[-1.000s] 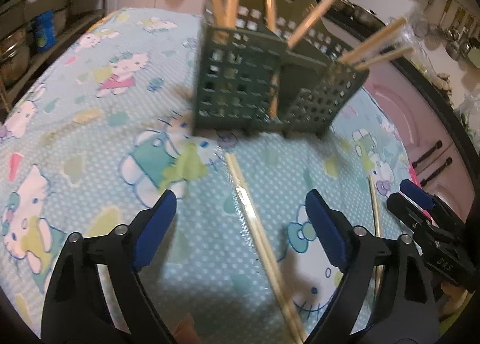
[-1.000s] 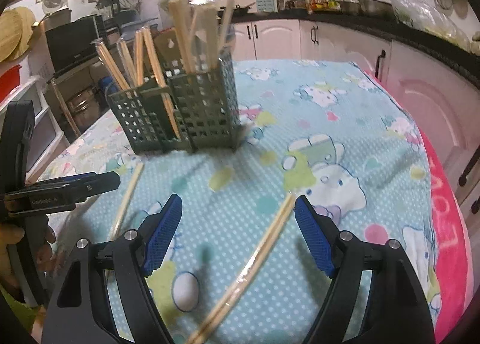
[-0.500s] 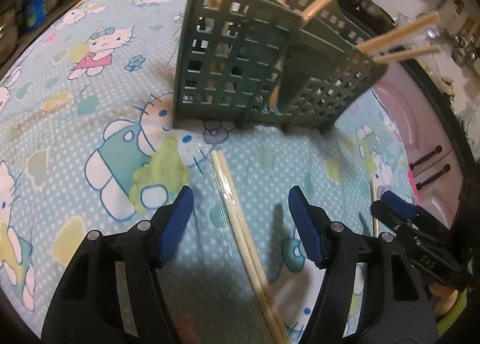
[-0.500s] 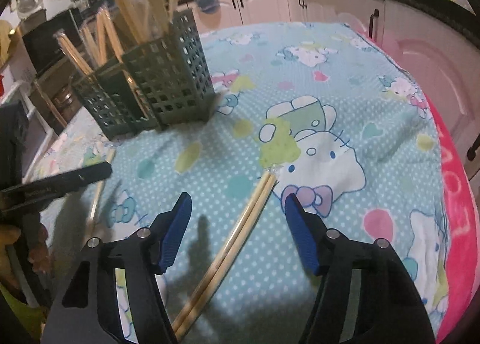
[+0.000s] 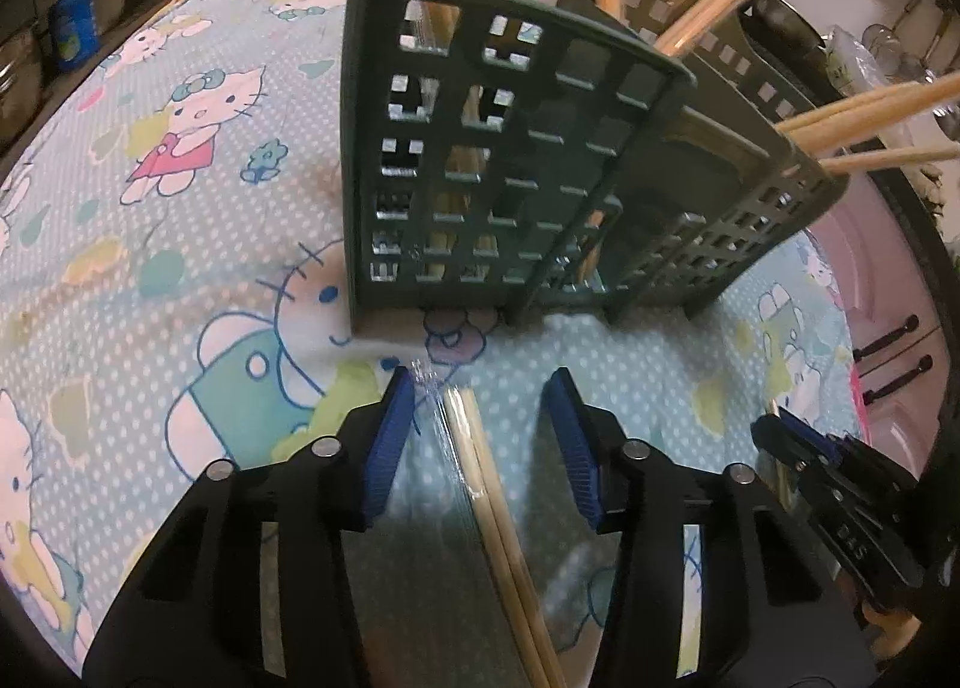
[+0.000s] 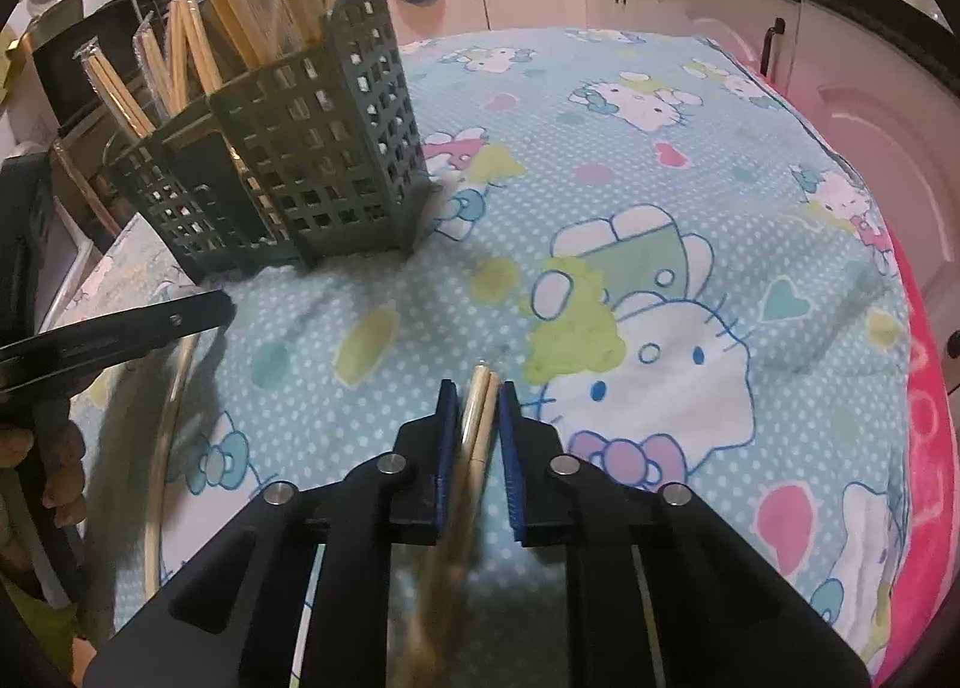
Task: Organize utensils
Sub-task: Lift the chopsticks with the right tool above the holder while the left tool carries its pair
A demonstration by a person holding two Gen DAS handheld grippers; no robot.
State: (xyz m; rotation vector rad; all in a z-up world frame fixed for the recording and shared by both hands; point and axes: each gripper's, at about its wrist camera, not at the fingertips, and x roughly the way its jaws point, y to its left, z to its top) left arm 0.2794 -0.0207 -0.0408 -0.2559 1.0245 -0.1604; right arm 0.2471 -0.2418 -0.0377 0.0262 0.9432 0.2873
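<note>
Where dotted cloth [image 6: 690, 159] spreads, slim wooden chopsticks [image 6: 480, 412], gridded plastic caddy [image 6: 318, 165]

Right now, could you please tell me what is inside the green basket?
The green basket holds wooden chopsticks, some in clear wrappers, standing in its compartments. Their lower ends are mostly hidden behind the lattice walls.

left gripper [image 5: 480, 436]: jaws closing, astride wrapped chopsticks [image 5: 480, 466] | green caddy [image 5: 510, 178] just beyond

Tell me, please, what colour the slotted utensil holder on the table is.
The utensil holder is dark green, seen best in the right wrist view.
</note>
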